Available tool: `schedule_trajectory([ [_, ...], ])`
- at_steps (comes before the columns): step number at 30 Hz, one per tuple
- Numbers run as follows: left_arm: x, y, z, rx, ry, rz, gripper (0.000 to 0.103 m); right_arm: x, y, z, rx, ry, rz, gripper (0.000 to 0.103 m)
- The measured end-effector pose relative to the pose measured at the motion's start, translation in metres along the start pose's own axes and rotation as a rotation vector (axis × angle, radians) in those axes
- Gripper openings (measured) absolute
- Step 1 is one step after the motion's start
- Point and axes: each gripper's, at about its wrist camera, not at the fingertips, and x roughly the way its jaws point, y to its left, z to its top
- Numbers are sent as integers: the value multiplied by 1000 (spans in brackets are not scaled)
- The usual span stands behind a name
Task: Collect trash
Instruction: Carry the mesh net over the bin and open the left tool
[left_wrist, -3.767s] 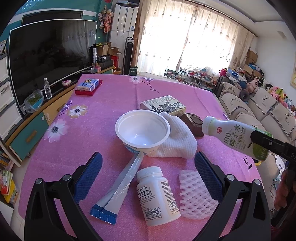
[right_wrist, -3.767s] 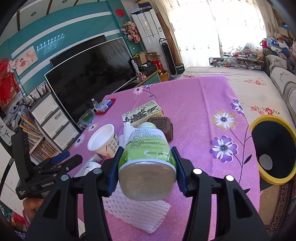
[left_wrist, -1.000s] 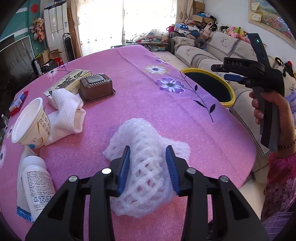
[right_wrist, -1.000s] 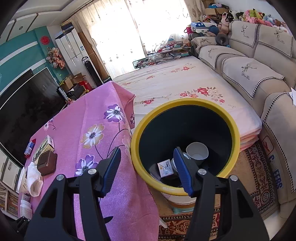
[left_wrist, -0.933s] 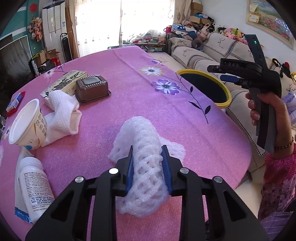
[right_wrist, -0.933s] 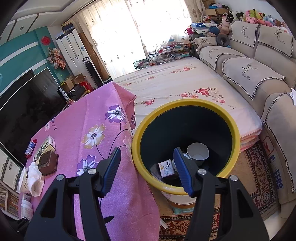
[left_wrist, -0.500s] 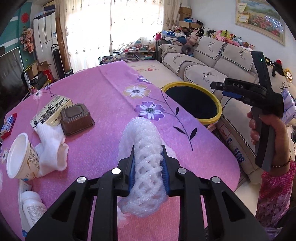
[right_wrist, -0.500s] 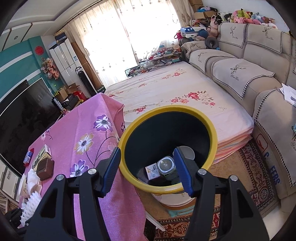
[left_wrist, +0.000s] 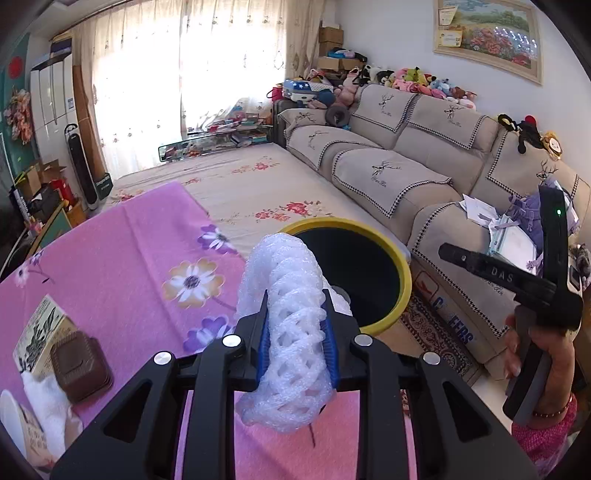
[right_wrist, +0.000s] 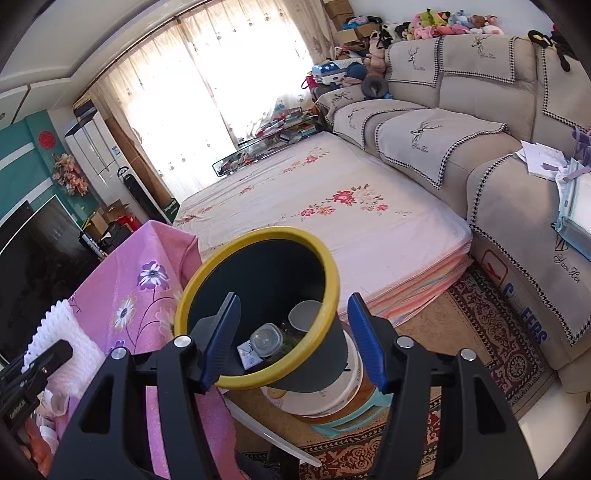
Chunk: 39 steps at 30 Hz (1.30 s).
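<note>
While the left gripper (left_wrist: 295, 325) has its jaws pinched on one white foam net (left_wrist: 291, 332), held above the pink flowered table (left_wrist: 122, 258) near the yellow-rimmed bin (left_wrist: 402, 273), the right gripper (right_wrist: 293, 339) hangs over that bin with its jaws wide and nothing between them. "DAS" reads on the right gripper's black body in the left wrist view. Inside the bin lie one white cup (right_wrist: 306, 314), one clear-bottomed bottle (right_wrist: 266, 339) and one small carton (right_wrist: 248, 356). "Yan Xin" is stitched on the sofa cover (right_wrist: 569, 266).
</note>
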Motion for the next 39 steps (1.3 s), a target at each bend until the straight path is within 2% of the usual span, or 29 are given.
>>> schedule_trajectory([
  [7, 69, -36, 50, 64, 38, -32, 25, 3, -33, 1, 51, 3, -37, 58],
  [14, 144, -41, 69, 35, 119, -8, 31, 8, -51, -1, 78, 14, -56, 60],
  [16, 158, -38, 69, 19, 136, -5, 41, 8, -52, -1, 80, 16, -57, 60],
  [18, 167, -35, 70, 9, 142, 8, 65, 9, -53, 0, 81, 19, -59, 60],
  [20, 169, -34, 72, 8, 130, 25, 79, 10, -52, 0, 79, 23, -58, 60],
  [24, 161, -28, 70, -24, 122, 28, 84, 10, -47, 1, 68, 24, -53, 61],
  [27, 141, -21, 64, -49, 106, 46, 85, 8, -44, 0, 60, 22, -46, 61],
  [35, 42, -13, 32, -76, -5, 69, 94, 7, -27, -3, 27, 25, -32, 63],
  [39, -13, 6, 6, -117, -53, 88, 96, 8, -17, -6, 2, 36, -19, 63],
])
